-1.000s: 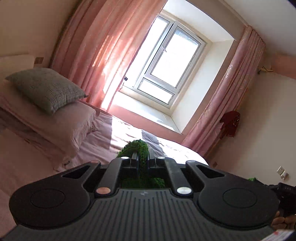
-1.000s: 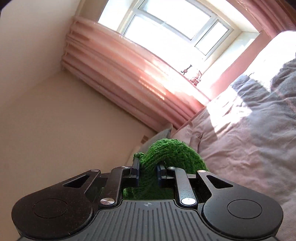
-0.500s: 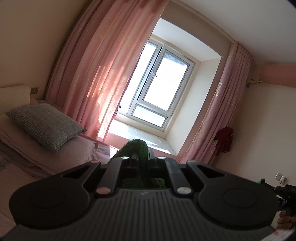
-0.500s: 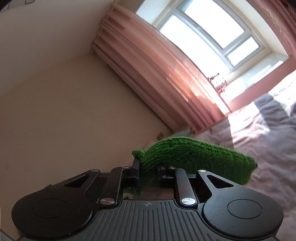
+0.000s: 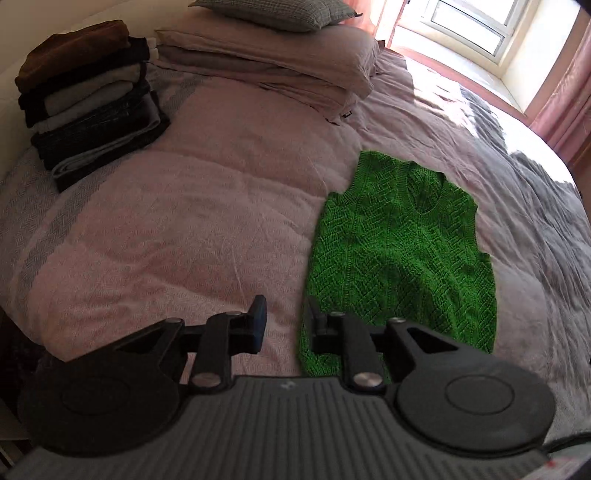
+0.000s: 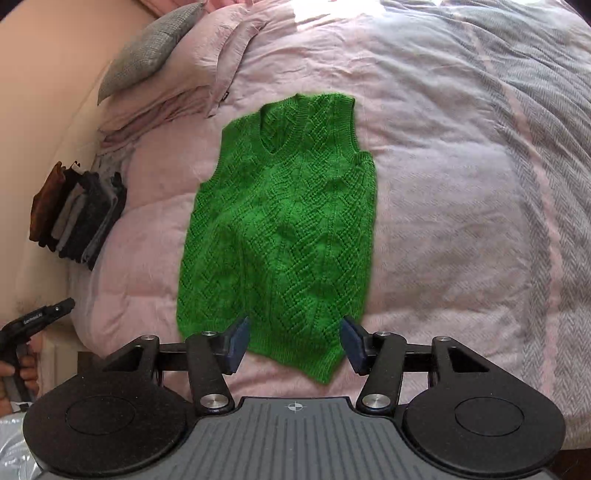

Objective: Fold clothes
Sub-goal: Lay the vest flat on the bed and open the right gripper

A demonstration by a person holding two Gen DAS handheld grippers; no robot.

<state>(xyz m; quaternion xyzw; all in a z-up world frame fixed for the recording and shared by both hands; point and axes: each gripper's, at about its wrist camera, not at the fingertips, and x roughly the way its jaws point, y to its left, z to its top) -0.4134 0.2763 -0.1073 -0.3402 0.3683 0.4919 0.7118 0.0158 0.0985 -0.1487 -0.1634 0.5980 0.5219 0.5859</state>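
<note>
green knit vest point(image 6: 280, 221) flat on pink bed point(image 6: 443, 184), folded clothes stack point(image 5: 88, 96) near pillows point(image 5: 273, 48)

A wide bed covered by a wrinkled pale pink quilt point(image 5: 192, 206) carries a bright green cable-knit sleeveless vest point(image 5: 402, 251), spread flat with its V-neck toward the headboard. A tall stack of folded dark and grey clothes point(image 5: 88, 96) stands near one corner. Flat pink pillows point(image 5: 280, 62) lie at the head, topped by a grey woven cushion point(image 5: 273, 11).

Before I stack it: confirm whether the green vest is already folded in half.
No, the green vest lies spread flat on the bed, neckline and both armholes showing.
</note>
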